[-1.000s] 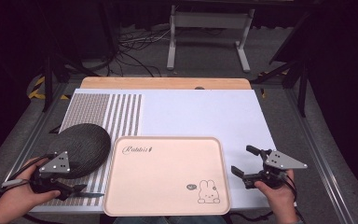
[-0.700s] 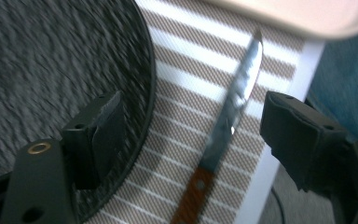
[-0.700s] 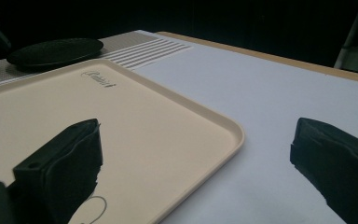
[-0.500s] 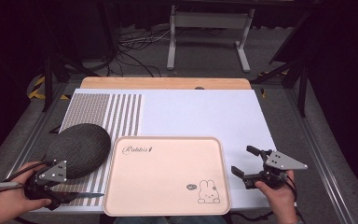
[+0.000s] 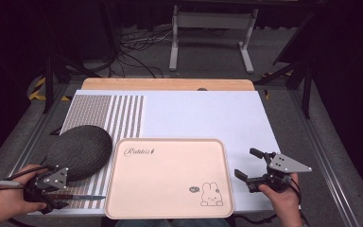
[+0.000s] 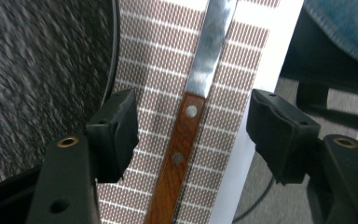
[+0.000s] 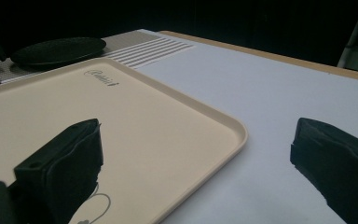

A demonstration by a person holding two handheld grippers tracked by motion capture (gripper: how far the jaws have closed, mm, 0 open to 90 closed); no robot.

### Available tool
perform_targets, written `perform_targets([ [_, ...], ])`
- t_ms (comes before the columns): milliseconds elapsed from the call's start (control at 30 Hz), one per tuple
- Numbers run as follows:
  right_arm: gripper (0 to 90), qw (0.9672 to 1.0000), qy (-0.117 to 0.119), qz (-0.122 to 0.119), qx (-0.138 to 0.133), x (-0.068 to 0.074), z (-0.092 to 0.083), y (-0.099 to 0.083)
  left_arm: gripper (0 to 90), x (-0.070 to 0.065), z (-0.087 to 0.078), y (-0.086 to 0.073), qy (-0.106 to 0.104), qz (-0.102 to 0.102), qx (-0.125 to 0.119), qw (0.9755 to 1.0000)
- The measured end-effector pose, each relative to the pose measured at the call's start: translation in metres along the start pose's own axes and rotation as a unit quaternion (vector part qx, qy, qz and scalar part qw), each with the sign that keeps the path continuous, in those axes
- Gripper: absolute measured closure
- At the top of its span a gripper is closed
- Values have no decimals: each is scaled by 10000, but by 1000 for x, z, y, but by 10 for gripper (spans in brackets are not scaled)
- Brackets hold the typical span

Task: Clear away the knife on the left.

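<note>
Between wide left gripper (image 6: pixel 193 135) jaws: wood-handled steel knife (image 6: pixel 186 126) on striped mat (image 5: pixel 105 113); right gripper (image 5: pixel 251 170) wide beside smooth beige tray (image 5: pixel 170 177).

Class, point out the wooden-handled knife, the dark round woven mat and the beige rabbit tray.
Wooden-handled knife (image 6: pixel 179 140): left gripper view, on its handle.
Dark round woven mat (image 5: pixel 79 150): high view, its middle.
Beige rabbit tray (image 5: pixel 170 177): high view, bare centre.
</note>
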State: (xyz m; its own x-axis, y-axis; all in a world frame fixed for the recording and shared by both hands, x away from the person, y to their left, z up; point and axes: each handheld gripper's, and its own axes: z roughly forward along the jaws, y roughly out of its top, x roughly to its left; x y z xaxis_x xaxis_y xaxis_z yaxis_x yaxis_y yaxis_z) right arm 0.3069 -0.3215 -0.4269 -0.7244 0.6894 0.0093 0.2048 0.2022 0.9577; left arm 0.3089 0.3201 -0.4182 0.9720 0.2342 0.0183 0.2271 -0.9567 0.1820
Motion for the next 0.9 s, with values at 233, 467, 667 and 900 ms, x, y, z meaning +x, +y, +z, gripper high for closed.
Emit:
perform_targets([
  [233, 33, 10000, 11, 1, 24, 0, -1, 0, 485, 5, 3, 0, -15, 173, 336, 9993],
  [467, 37, 10000, 10, 2, 54, 0, -1, -1, 736, 2, 8, 5, 85, 591, 833, 9947],
  [667, 39, 10000, 12, 0, 52, 1, -2, -1, 771, 0, 10, 11, 56, 906, 1078, 9900],
  [900, 39, 10000, 29, 3, 37, 1, -2, -1, 774, 1, 9, 12, 46, 880, 1119, 9898],
])
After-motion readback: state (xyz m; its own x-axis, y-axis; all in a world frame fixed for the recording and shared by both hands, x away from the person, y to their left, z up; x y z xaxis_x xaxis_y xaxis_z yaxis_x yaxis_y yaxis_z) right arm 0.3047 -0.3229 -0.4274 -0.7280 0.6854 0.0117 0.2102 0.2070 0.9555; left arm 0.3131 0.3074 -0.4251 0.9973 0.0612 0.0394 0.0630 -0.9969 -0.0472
